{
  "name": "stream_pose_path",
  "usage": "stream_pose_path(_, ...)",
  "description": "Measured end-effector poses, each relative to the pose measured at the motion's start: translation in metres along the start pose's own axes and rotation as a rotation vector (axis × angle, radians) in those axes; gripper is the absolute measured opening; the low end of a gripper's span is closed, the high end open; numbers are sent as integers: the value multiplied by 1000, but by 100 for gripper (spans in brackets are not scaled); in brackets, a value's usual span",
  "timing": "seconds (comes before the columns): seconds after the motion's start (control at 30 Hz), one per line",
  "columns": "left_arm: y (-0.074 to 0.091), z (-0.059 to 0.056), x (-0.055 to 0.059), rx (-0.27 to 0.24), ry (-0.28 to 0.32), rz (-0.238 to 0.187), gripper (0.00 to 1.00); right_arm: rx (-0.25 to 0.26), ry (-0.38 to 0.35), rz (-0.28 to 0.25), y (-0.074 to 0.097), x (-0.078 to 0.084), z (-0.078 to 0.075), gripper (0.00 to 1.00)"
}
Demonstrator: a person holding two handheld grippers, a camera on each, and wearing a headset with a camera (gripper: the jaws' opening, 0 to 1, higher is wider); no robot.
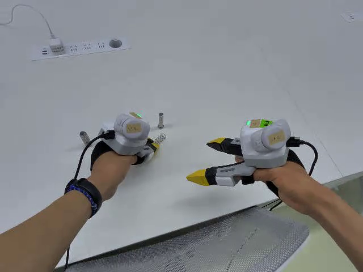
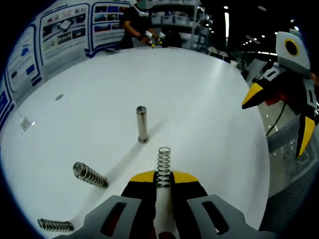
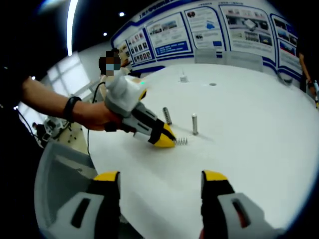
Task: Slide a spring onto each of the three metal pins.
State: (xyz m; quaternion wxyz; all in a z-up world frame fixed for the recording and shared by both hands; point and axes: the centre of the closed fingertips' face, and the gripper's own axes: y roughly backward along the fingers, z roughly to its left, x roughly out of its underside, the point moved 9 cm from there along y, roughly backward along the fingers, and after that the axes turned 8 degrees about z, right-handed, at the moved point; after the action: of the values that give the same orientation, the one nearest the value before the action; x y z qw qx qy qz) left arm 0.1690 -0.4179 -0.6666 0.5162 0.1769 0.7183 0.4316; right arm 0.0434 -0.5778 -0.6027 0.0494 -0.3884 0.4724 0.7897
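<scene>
The left claw (image 2: pixel 163 178) is pinching a small coiled steel spring (image 2: pixel 163 158) by its near end, yellow tips drawn in narrow on it. The rest of the coil is sticking out forward along the jaws. A bare upright metal pin (image 2: pixel 142 124) is standing just ahead of the spring's free end and slightly to its left in the left gripper view, near but not touching. The spring's long axis is running low along the surface while the pin's is pointing straight up, so by my reading the coil is needing a tip-up and a lift over the pin's head before it can drop on. The right claw (image 1: pixel 205 160) is gaping wide, holding nothing, and hanging well off to the right, so the left one is much the nearer. Farther left, a second pin wearing a spring (image 2: pixel 89 174) is sitting apart. A loose-looking coil (image 2: pixel 56 225) is lying flat beyond it; I cannot tell whether a pin is inside. The plain white surface (image 1: pixel 238 73) is carrying a white power strip (image 1: pixel 79 48) at its far edge. Poster boards (image 2: pixel 60 25) are lining the room's wall.
</scene>
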Motion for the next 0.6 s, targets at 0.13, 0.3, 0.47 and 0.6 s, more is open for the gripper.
stream_pose_path(0.13, 5, -2, 9, -1, 2, 5, 11, -6, 2, 0, -1, 0, 2, 67)
stream_pose_path(0.3, 11, -2, 18, 2, -3, 4, 11, -11, 5, 3, -3, 1, 5, 67)
stream_pose_path(0.47, 17, -3, 28, 9, 21, 5, 11, -18, 8, 3, -5, 0, 8, 67)
stream_pose_path(0.6, 24, -4, 36, 2, 29, 2, 11, -22, 12, 5, -6, -1, 9, 67)
